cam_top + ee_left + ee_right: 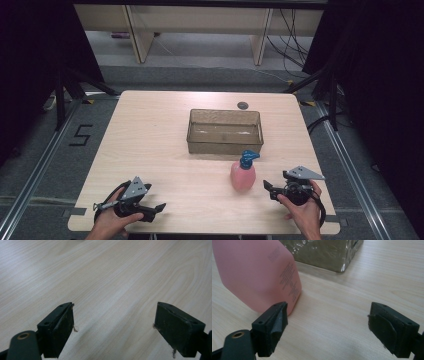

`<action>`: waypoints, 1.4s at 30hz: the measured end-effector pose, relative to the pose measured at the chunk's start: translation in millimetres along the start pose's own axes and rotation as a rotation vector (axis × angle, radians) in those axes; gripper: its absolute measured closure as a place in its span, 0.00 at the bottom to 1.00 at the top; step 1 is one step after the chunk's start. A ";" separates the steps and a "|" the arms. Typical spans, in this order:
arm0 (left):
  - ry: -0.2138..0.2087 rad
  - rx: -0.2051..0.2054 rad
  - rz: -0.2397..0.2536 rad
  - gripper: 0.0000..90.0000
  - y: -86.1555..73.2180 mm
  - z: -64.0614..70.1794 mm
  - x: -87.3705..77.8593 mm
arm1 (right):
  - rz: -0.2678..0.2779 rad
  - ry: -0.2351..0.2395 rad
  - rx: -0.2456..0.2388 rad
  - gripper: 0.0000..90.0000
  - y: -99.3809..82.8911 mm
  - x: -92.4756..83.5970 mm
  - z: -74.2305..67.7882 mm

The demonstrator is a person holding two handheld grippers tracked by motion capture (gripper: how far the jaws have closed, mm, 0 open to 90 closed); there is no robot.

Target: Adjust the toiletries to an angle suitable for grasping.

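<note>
Pink plastic pump bottle with a blue dispenser head (243,174) stands upright on the pale wood-grain table (160,140), near the front edge, right of centre. Just behind it sits a clear rectangular plastic tub (224,131), apart from the bottle; contents hard to judge, possibly a little liquid. A small dark round grommet (242,105) lies in the table beyond the tub.

Right gripper (272,189) rests just right of the bottle, fingers (270,328) spread wide, grasping nothing; the bottle stands ahead of its left finger, nothing between them.

Left gripper (159,206) sits at front left, well apart, fingers (58,327) released over bare table.
</note>
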State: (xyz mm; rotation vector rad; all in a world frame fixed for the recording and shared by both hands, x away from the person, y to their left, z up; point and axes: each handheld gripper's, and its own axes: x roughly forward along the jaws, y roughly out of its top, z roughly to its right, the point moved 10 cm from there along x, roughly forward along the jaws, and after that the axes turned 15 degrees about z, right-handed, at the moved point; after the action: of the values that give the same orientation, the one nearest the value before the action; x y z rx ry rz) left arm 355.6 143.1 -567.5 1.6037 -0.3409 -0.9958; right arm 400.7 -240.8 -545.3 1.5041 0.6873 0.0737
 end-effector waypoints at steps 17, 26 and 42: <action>-0.001 0.003 -0.001 0.17 -0.1 0.0 0.0 | 0.054 0.032 -0.037 0.20 9.6 1.2 -11.2; -0.001 0.002 -0.003 0.17 -0.3 -0.1 -0.1 | 0.070 0.052 -0.036 0.20 14.7 -1.9 -19.9; 0.001 0.032 -0.019 0.17 -1.4 -3.2 -1.2 | 0.101 0.093 -0.050 0.22 20.7 -6.2 -34.8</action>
State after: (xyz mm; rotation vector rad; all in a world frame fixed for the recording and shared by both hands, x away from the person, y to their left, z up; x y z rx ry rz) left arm 356.9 146.5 -568.4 1.6389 -0.3437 -1.0084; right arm 387.3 -210.7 -521.0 1.4942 0.6783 0.2374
